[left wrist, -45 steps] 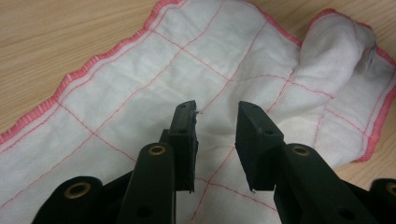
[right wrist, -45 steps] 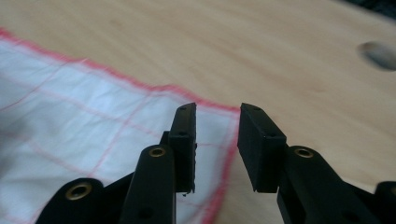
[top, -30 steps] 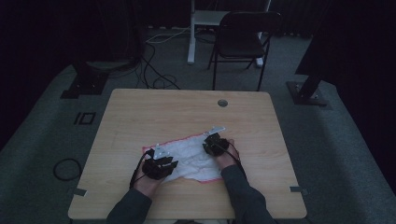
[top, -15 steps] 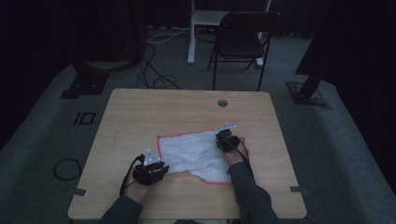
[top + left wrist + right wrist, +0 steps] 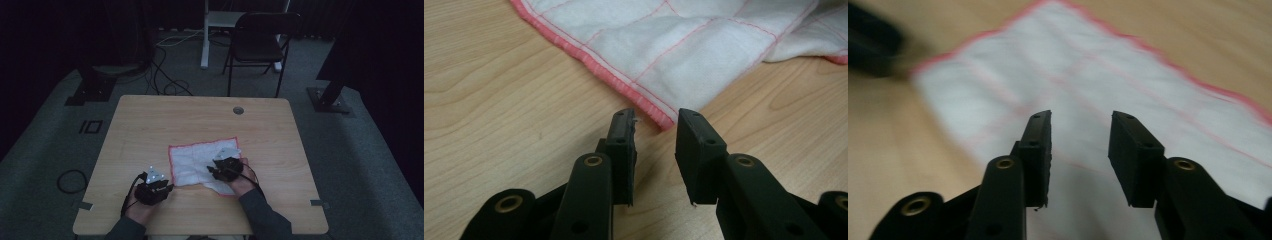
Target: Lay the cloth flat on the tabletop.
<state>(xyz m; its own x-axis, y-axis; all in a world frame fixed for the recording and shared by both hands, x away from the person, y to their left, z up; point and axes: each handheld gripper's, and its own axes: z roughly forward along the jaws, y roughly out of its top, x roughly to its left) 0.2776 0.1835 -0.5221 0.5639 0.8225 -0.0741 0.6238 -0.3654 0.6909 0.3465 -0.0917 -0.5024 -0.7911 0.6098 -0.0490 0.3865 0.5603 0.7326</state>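
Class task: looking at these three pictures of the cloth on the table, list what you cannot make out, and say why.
- Cloth, near right corner: covered by the right hand-held gripper, high view.
- Cloth weave: motion blur, right gripper view.
- Cloth's far part: cut by the top edge, left gripper view.
- Left hand-held gripper: in the dim high view, too small to judge its opening.

The room is dim, its far walls lost in near-black shadow. A light wooden rectangular counter (image 5: pixel 200 125) with a small round grommet hole (image 5: pixel 238 110) near its far edge stands on grey carpeted floor (image 5: pixel 360 165). Beyond it a black folding metal chair (image 5: pixel 260 45) stands beside a white table leg (image 5: pixel 204 40). Dark cables (image 5: pixel 165 75) trail over the carpet at the far left, near a black stand base (image 5: pixel 92 87); another black base (image 5: pixel 330 97) sits at the right. A looped cable (image 5: pixel 71 181) lies left of the counter.
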